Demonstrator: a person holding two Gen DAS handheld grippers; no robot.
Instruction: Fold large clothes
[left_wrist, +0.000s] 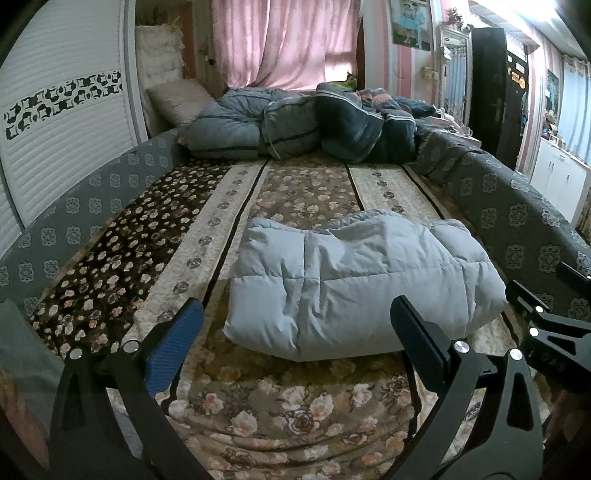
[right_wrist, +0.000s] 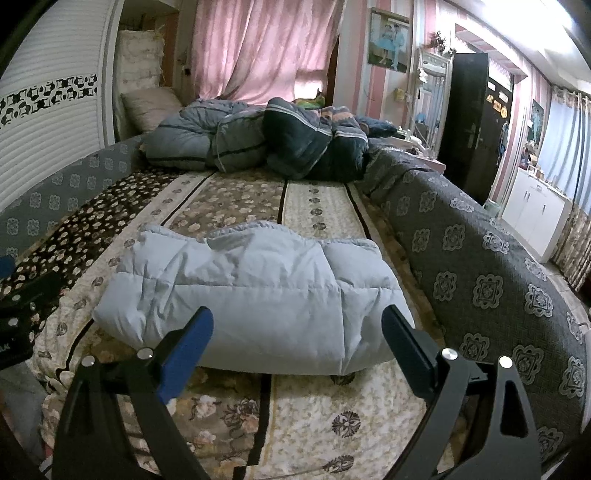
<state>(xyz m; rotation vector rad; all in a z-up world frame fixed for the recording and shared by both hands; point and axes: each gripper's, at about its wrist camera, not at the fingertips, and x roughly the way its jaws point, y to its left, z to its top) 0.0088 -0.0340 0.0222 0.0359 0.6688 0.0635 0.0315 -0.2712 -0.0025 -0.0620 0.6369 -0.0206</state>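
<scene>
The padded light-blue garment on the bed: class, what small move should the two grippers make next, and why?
Probably draw both grippers back and finish. The padded light-blue garment already lies in a compact folded bundle on the floral blanket. The left gripper and right gripper are both open, empty and short of it. If anything, press the puffy top flatter.

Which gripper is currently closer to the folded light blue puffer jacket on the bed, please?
Right, by a small margin. The right gripper hangs open with its fingertips overlapping the light blue puffer jacket's near edge; the left gripper sits open just short of that edge, toward its left end.
</scene>
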